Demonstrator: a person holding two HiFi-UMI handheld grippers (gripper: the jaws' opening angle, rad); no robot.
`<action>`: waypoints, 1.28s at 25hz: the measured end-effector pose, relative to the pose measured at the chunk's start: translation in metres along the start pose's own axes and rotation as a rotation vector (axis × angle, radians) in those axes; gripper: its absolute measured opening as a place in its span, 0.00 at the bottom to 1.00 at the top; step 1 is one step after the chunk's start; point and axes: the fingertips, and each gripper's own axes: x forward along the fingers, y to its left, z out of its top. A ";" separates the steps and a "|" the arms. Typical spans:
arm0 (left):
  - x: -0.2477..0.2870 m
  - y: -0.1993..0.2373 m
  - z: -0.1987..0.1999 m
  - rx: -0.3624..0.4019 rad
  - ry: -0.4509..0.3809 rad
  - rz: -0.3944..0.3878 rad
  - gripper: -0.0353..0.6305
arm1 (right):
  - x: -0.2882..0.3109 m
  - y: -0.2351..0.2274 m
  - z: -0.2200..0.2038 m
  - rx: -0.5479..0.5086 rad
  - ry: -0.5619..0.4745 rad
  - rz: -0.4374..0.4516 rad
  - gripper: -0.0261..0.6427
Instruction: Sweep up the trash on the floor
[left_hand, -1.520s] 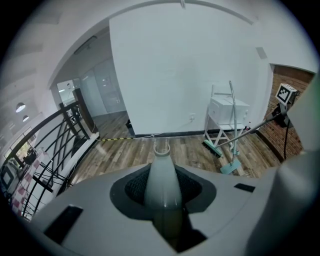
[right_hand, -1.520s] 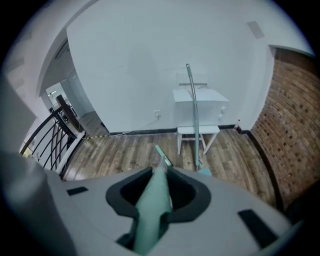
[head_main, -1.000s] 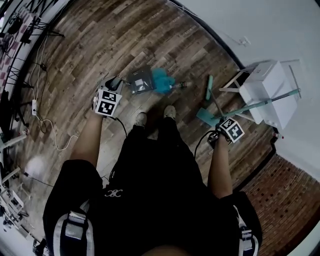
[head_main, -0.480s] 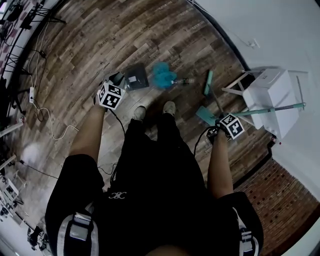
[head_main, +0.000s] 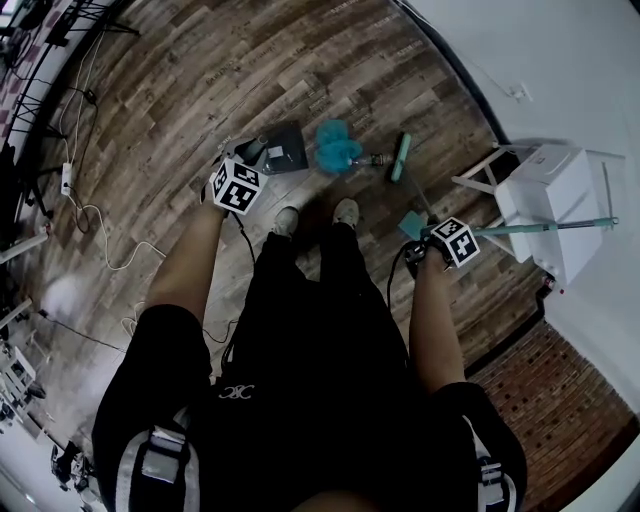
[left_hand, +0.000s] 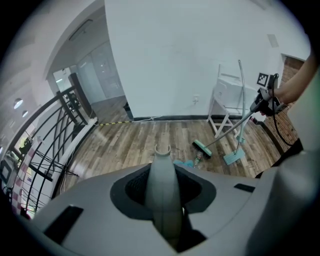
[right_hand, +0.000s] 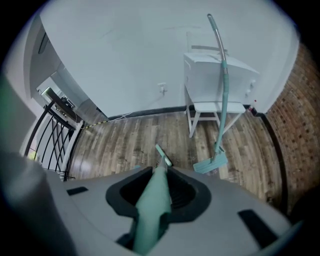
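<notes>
Trash (head_main: 337, 150) on floor (head_main: 190, 90), just beside grey dustpan (head_main: 284, 152)

Dark wood-plank floor (head_main: 200, 100), plain white wall (head_main: 560, 50) along it, white cabinet (head_main: 550, 200) on slim legs against that wall, red brick (head_main: 560, 400) beside it, black railing (left_hand: 50, 130) off left, white cable (head_main: 100, 230) trailing over the boards.

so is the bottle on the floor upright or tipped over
Tipped over: the bottle lies on its side beside the broom head.
</notes>
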 end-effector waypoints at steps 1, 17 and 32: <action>0.000 0.000 -0.002 -0.007 0.000 -0.002 0.21 | 0.001 0.006 -0.006 -0.008 0.006 0.004 0.19; -0.005 0.001 -0.021 -0.010 -0.015 -0.017 0.21 | 0.030 0.127 -0.092 0.108 0.157 0.217 0.19; -0.024 0.024 -0.069 -0.163 -0.062 0.026 0.21 | 0.033 0.197 -0.167 0.082 0.250 0.333 0.19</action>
